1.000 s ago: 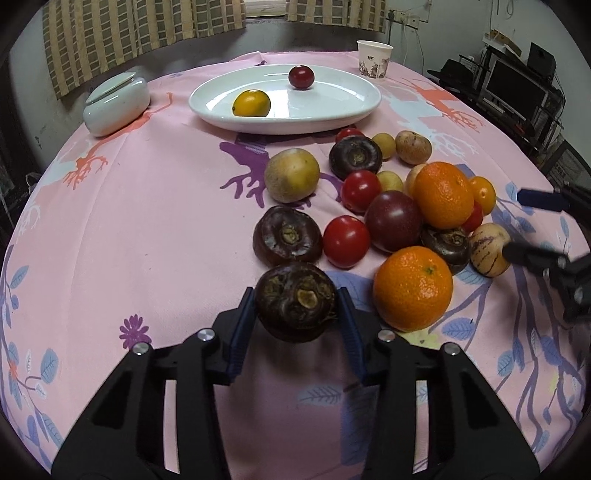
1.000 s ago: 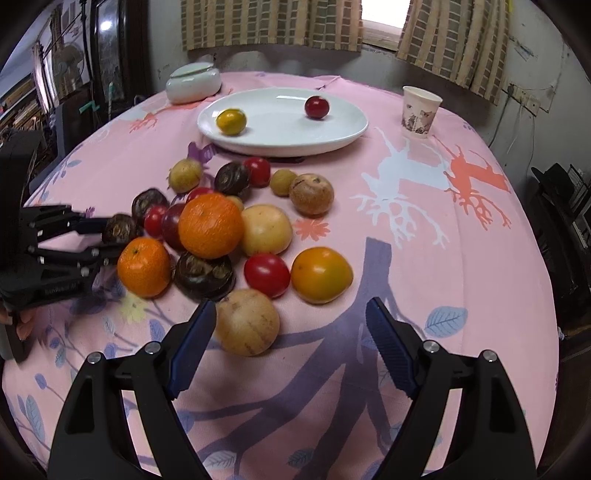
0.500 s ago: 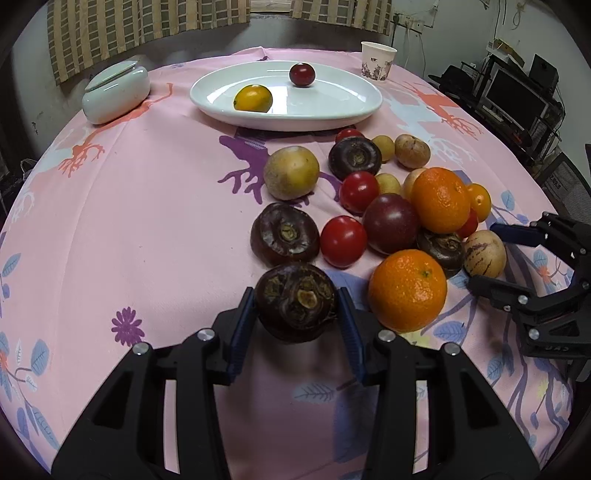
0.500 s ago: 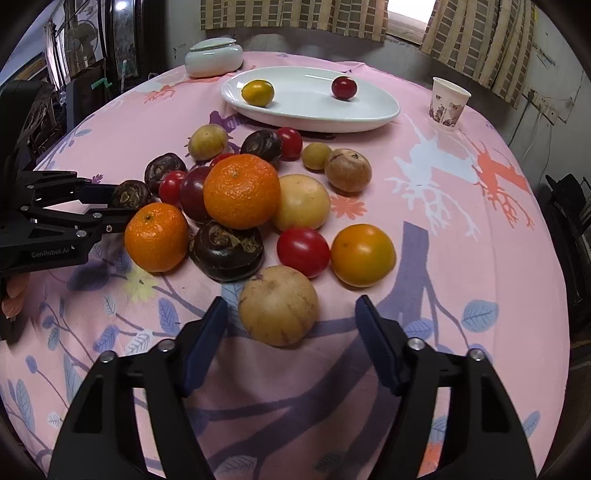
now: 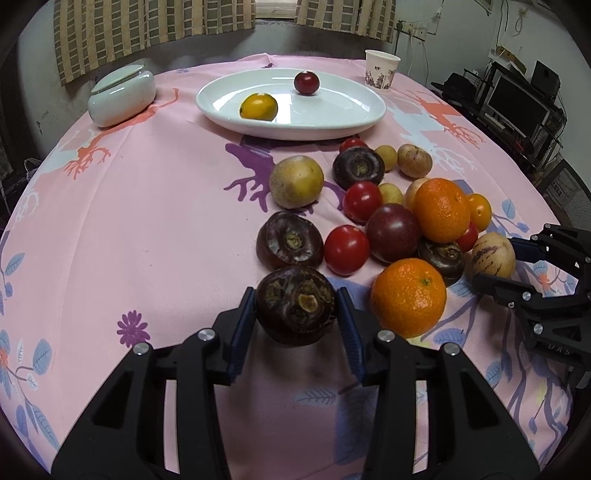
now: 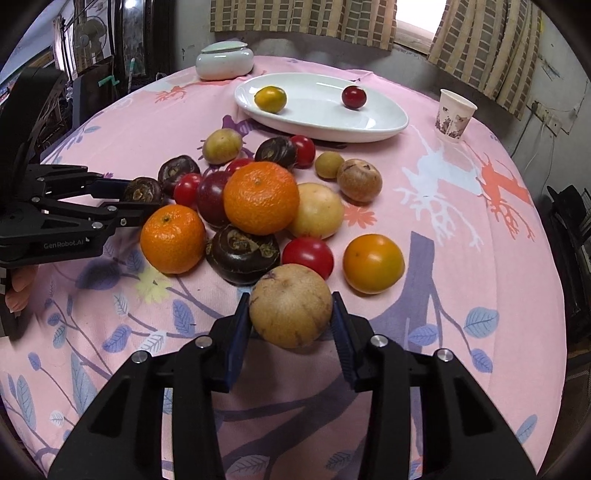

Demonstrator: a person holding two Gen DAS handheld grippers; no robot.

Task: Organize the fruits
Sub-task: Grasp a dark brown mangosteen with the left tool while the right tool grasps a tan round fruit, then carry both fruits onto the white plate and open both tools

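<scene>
The left gripper pinches a dark brown, wrinkled round fruit at the near edge of the fruit pile. The right gripper has just been closing, and its pads now press a tan, speckled round fruit at the pile's near side. The round table wears a pink tablecloth with printed leaves; a white oval plate with two small fruits stands beyond, under striped curtains.

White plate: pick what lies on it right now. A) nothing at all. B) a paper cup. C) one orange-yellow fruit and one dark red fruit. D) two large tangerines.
C: the white plate holds just an orange-yellow fruit and a dark red fruit, apart from each other; the rest of the fruit lies on the pink tablecloth.
</scene>
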